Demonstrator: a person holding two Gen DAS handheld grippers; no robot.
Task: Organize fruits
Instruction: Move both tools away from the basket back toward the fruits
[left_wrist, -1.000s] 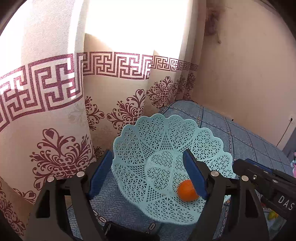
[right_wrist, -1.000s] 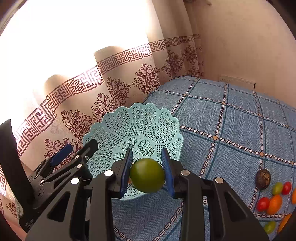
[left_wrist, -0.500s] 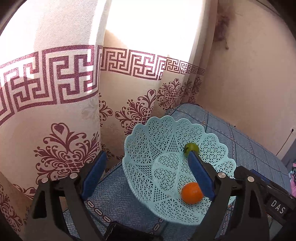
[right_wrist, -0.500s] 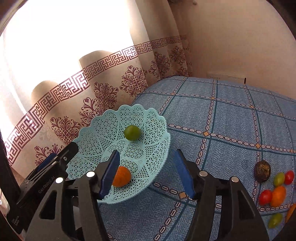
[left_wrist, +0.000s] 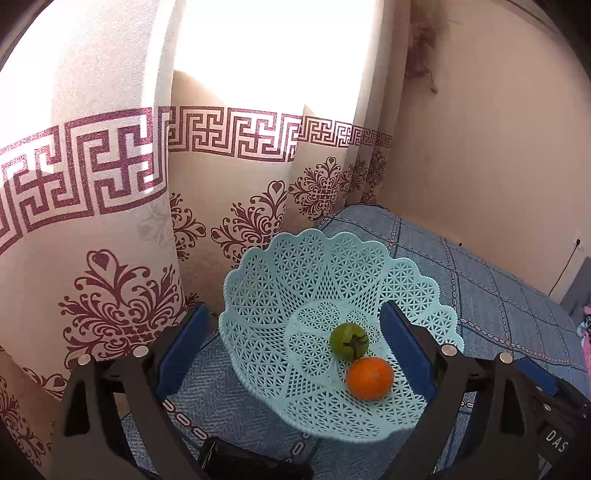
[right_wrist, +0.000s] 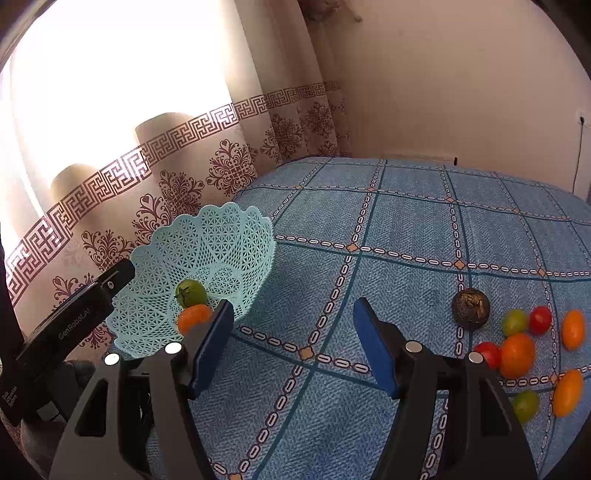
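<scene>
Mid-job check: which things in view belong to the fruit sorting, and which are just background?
Job: basket, green fruit and orange fruit inside it, loose fruits on the cloth, dark round fruit.
Background: curtain, blue cloth, wall.

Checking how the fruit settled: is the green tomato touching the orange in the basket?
Touching. The left wrist view shows the green tomato resting against the orange with no gap between.
</scene>
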